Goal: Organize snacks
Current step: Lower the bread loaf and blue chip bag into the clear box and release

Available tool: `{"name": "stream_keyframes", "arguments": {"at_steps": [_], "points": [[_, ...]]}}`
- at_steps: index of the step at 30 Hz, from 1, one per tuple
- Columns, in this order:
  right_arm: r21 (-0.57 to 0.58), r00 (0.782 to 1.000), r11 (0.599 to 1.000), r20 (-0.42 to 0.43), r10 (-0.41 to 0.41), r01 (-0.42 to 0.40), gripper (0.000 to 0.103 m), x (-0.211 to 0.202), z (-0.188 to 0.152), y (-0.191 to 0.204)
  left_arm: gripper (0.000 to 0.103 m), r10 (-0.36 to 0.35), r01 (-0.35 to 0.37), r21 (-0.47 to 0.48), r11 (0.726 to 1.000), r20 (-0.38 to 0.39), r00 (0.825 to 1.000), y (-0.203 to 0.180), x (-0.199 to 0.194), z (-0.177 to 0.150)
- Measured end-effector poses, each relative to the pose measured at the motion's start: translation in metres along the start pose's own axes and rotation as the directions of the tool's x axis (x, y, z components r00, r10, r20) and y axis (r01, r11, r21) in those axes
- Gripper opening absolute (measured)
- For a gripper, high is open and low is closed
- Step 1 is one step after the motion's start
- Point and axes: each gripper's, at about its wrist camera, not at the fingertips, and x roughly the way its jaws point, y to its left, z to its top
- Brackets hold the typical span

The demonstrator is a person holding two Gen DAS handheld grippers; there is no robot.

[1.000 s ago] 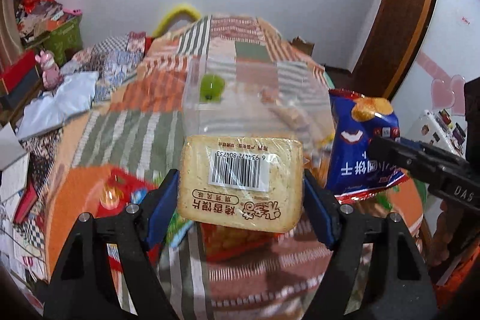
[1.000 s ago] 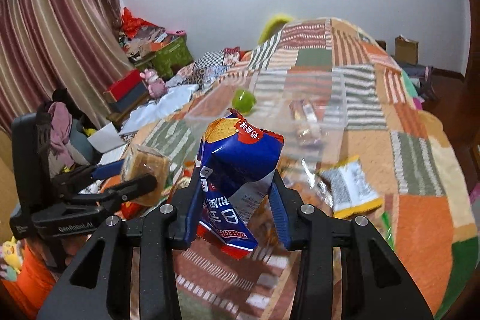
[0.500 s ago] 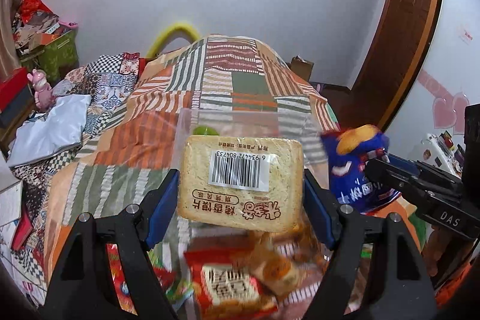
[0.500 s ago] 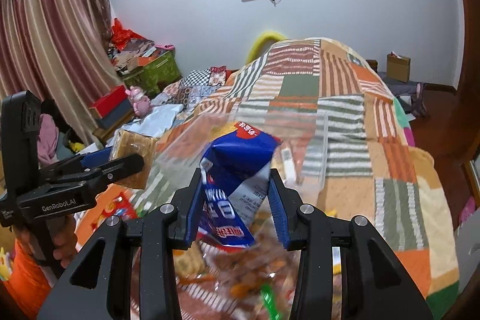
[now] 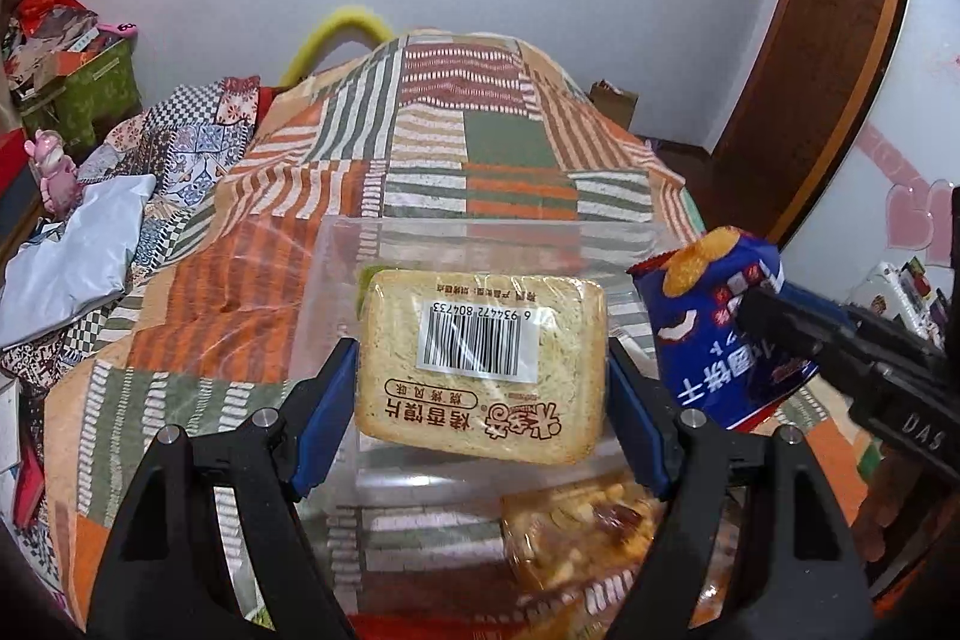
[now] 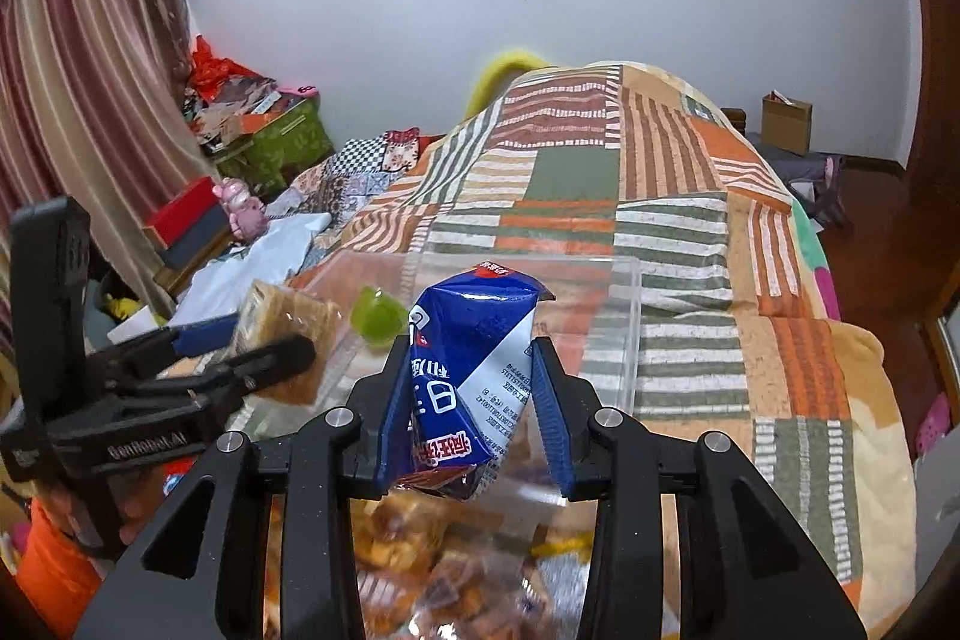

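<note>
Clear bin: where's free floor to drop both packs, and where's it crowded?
The clear bin is mostly bare: only a green jelly cup sits at its far left. Free floor runs from the cup to the right wall. The toast pack and blue biscuit bag hang over the near edge. Loose snacks crowd the quilt just before it.

The patchwork quilt (image 5: pixel 492 148) is showing orange, green and cream striped squares. The toast packet (image 5: pixel 480 364), at six o'clock of the left wrist view, is looking pale yellow with a white barcode label. The biscuit bag (image 6: pixel 474 370) is showing deep blue with white and red. At ten o'clock from it a lime-green cup (image 6: pixel 375 316) is glowing. The curtain (image 6: pixel 72 112) is hanging in maroon and tan stripes.
</note>
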Motion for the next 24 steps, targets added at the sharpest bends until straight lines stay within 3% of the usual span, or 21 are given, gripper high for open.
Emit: {"name": "stream_keyframes", "arguments": {"at_steps": [8, 16, 24], "points": [[0.033, 0.999, 0.999, -0.029, -0.038, 0.039, 0.035, 0.023, 0.011, -0.008, 0.077, 0.018, -0.017, 0.015, 1.0, -0.053, 0.998, -0.003, 0.03, 0.004], [-0.001, 0.989, 0.996, -0.117, -0.086, 0.087, 0.038, 0.045, 0.005, -0.007, 0.077, 0.038, -0.032, 0.046, 0.998, -0.137, 0.99, -0.01, 0.053, 0.0], [-0.023, 0.991, 0.996, -0.105, -0.083, 0.081, 0.042, 0.03, 0.005, -0.004, 0.078, 0.044, -0.043, 0.004, 0.999, -0.167, 0.985, -0.004, 0.05, 0.0]]}}
